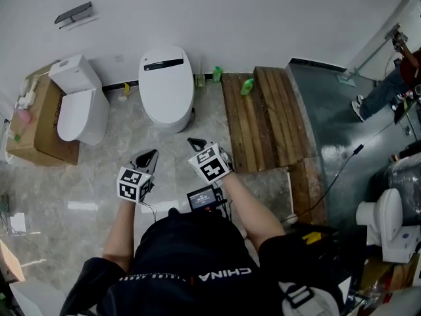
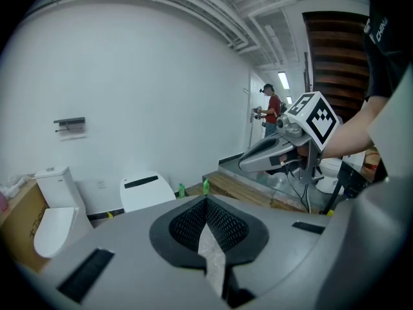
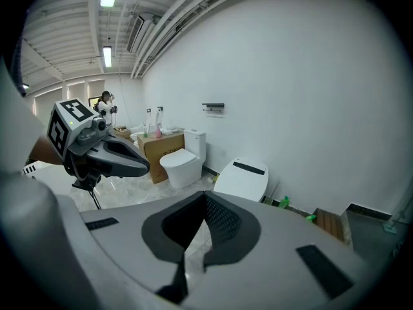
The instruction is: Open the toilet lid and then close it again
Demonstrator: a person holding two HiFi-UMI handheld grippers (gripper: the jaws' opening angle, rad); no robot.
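A white smart toilet [image 1: 166, 84] stands against the back wall with its lid [image 1: 164, 71] down; the lid also shows in the left gripper view [image 2: 145, 191] and the right gripper view [image 3: 242, 178]. Both grippers hover over the marble floor in front of it, well short of the bowl. My left gripper [image 1: 148, 157] is shut with nothing between its jaws, which meet at one point [image 2: 206, 200]. My right gripper [image 1: 196, 143] is shut and empty too, its tips together [image 3: 205, 196]. Each gripper shows in the other's view, the right [image 2: 266, 152] and the left [image 3: 111, 157].
A second white toilet [image 1: 80, 107] stands at the left beside a cardboard box [image 1: 36, 133]. A wooden platform [image 1: 266, 117] lies to the right, with green bottles [image 1: 247, 86] near it. A metal shelf [image 1: 74, 14] hangs on the wall. Another person [image 1: 395, 84] stands at the far right.
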